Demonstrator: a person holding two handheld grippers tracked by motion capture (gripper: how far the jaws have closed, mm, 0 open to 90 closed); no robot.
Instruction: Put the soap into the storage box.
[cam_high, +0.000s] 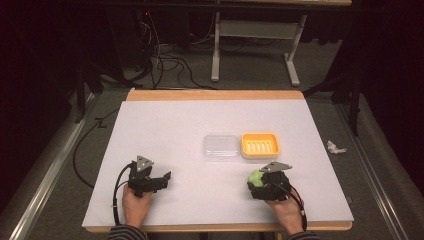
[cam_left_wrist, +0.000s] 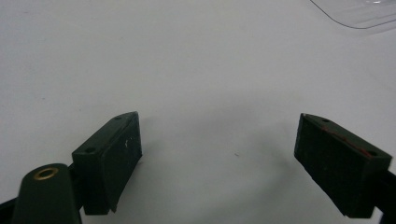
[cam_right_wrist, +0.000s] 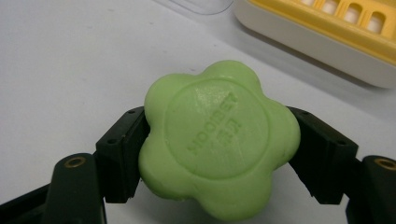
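Your left gripper (cam_high: 159, 181) and right gripper (cam_high: 261, 184) are both black, blocky units, and each carries a grey three-cornered plate on top, marked with small dark holes. A thin black cable trails back from each one towards your wrist. Along the left gripper's own view, its jaws are flat, rectangular dark blocks with small screw holes on their upper faces; one shows a faint reddish streak along an edge, the other a few pale scuffs. A brass-ringed hole sits in a rounded black arm near each jaw. Your sleeves (cam_high: 122, 232) are striped, dark with lighter bands.
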